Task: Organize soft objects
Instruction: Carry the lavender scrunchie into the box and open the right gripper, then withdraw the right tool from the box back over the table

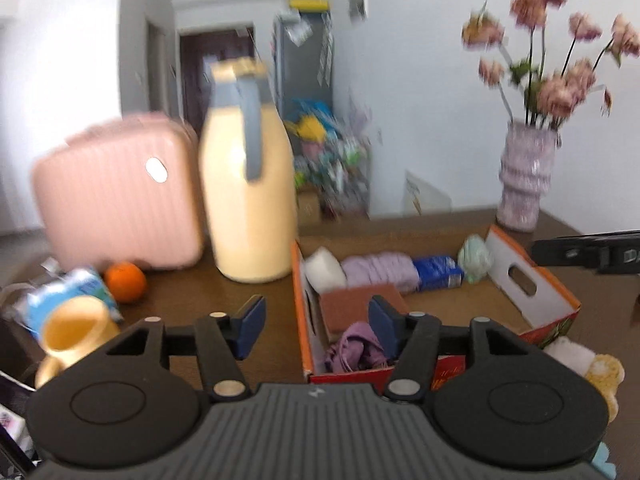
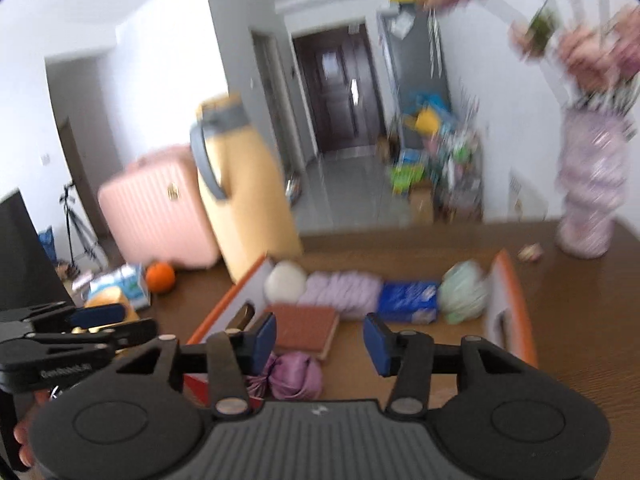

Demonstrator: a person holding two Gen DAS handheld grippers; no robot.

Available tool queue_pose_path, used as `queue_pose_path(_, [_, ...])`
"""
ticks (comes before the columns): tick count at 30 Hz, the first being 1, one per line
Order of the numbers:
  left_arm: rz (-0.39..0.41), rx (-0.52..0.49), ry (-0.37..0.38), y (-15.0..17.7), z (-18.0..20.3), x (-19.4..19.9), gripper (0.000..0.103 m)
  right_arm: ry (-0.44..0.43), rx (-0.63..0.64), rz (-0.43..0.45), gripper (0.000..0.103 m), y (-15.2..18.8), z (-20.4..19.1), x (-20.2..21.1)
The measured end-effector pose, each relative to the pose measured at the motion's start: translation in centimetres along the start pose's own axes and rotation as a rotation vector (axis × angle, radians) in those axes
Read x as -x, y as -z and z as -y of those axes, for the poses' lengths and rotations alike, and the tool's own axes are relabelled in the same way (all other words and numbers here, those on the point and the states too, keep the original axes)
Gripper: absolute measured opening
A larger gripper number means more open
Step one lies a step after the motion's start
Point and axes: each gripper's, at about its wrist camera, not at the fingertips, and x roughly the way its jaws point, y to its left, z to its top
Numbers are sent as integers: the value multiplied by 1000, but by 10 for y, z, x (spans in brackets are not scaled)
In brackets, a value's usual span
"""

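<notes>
An orange-and-white cardboard box lies open on the brown table. Along its far side sit a white roll, a lavender folded towel, a blue pack and a mint-green ball. Nearer me lie a brown pad and a crumpled purple cloth. My left gripper is open over the box's near left corner, nothing between its pads. My right gripper is open above the purple cloth and brown pad, also holding nothing.
A yellow flask, a pink case, an orange and a yellow mug stand left of the box. A lilac vase with flowers is at the back right. A fluffy white-and-yellow thing lies right of the box.
</notes>
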Motion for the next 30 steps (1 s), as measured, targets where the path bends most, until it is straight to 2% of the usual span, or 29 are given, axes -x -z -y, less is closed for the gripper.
queue_pose_path(1, [40, 0, -5, 1, 3, 14, 69, 23, 9, 43, 54, 1, 2, 20])
queue_pose_path(2, [85, 2, 1, 5, 5, 30, 79, 40, 21, 78, 58, 3, 3, 34])
queue_pose_path(3, [118, 4, 6, 8, 9, 43, 82, 52, 39, 107, 61, 8, 4, 49])
queue_pose_path(5, [155, 6, -1, 16, 18, 63, 82, 70, 54, 141, 66, 19, 6, 74])
queue_pose_path(7, [182, 19, -10, 28, 27, 82, 82, 92, 59, 175, 67, 32, 8, 95])
queue_pose_path(11, [217, 29, -19, 65, 44, 120, 85, 130, 107, 245, 74, 73, 3, 137])
queue_pose_path(14, [195, 37, 6, 96, 57, 144, 86, 120, 124, 261, 77, 109, -4, 167])
queue_pose_path(17, [167, 63, 16, 128, 69, 168, 87, 110, 129, 275, 85, 150, -11, 193])
queue_pose_path(22, [98, 33, 65, 166, 90, 188, 88, 142, 124, 243, 85, 214, -19, 222])
queue_pose_path(26, [56, 19, 75, 177, 99, 182, 88, 134, 100, 192, 85, 236, -17, 228])
queue_pose_path(30, [31, 26, 81, 179, 101, 173, 88, 189, 89, 190, 85, 241, -13, 226])
